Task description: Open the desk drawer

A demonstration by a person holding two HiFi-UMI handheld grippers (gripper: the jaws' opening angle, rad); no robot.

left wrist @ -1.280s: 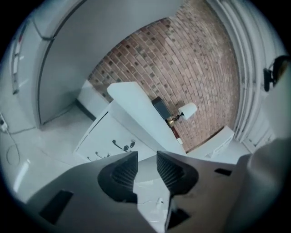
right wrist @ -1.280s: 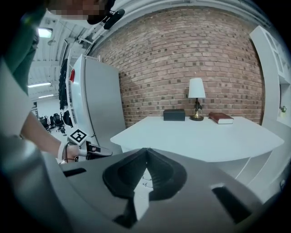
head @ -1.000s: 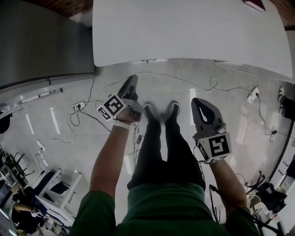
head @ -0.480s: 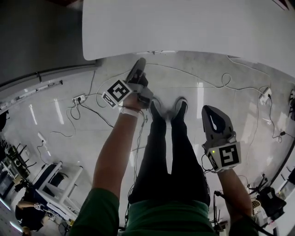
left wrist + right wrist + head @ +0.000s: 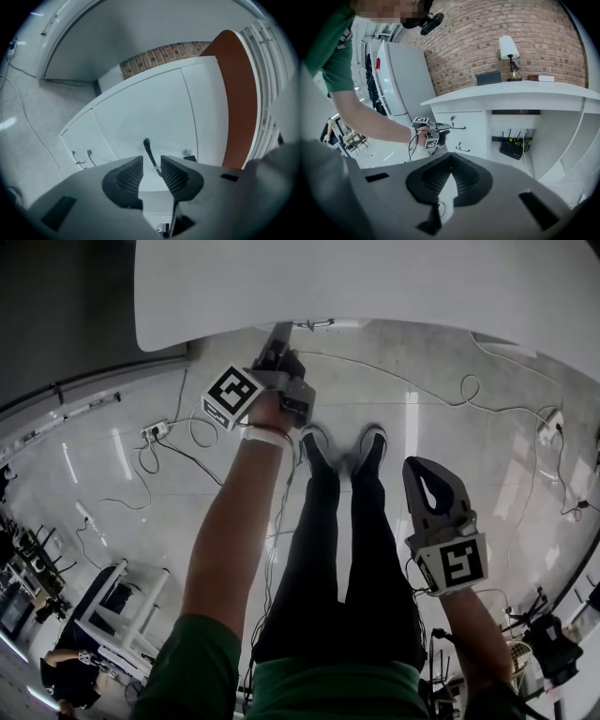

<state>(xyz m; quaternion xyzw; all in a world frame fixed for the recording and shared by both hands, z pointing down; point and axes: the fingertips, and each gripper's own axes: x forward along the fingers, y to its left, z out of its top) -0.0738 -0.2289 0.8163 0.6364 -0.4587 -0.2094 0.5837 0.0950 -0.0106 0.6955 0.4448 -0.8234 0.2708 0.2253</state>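
The white desk (image 5: pixel 375 277) fills the top of the head view, and its drawer stack (image 5: pixel 461 133) shows in the right gripper view. My left gripper (image 5: pixel 278 338) reaches under the desk's front edge. In the left gripper view it (image 5: pixel 152 161) is open, and the dark bar handle (image 5: pixel 148 149) of the top drawer (image 5: pixel 154 112) stands between the jaws, close to the right one. The right gripper view shows the left gripper (image 5: pixel 443 127) at that handle (image 5: pixel 459 127). My right gripper (image 5: pixel 417 470) hangs beside my right leg, shut and empty, far from the desk.
Two lower drawer handles (image 5: pixel 77 159) lie left of the gripped drawer. Cables and a power strip (image 5: pixel 155 432) trail on the floor. A lamp (image 5: pixel 508 49) stands on the desk and a router (image 5: pixel 512 149) sits in the kneehole. My shoes (image 5: pixel 342 446) stand just before the desk.
My left gripper has travelled forward from beside my left knee up to the desk's front edge. The right gripper has stayed low beside my right leg.
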